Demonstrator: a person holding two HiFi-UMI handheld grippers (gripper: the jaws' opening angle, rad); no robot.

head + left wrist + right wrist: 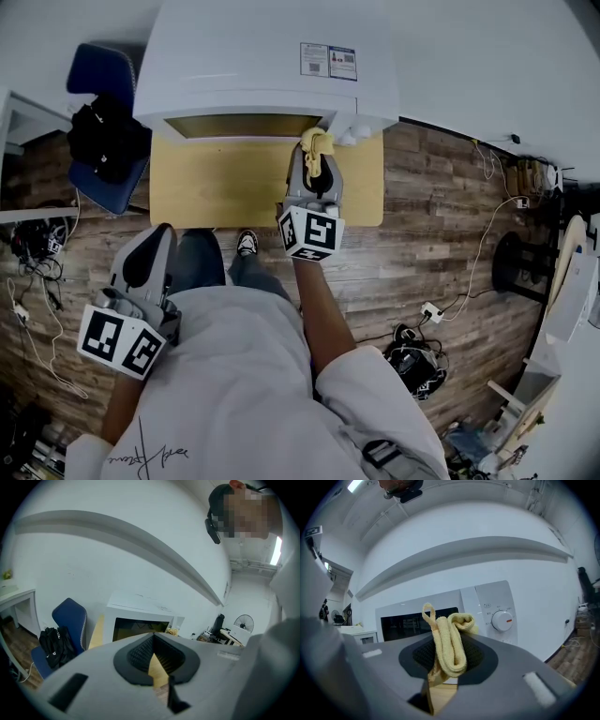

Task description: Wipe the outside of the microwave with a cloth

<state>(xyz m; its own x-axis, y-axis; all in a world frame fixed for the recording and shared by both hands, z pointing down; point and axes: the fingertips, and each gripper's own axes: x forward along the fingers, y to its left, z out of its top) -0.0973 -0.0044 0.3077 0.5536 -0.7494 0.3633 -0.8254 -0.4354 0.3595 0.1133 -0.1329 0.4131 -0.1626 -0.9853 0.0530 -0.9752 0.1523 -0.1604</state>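
I'm clamping the yellow cloth [316, 143] in my right tool [317, 161], holding it right at the microwave [253, 56] front near the dial [502, 620], while my left tool [157, 234] is hanging low, clenched on nothing

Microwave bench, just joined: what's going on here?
A person with a gripper in each hand stands at a wooden table that carries a white microwave. The right gripper is shut on a folded yellow cloth, held up to the microwave's front near the right end of the door; contact isn't clear. The left gripper hangs low by the person's side, shut and empty.
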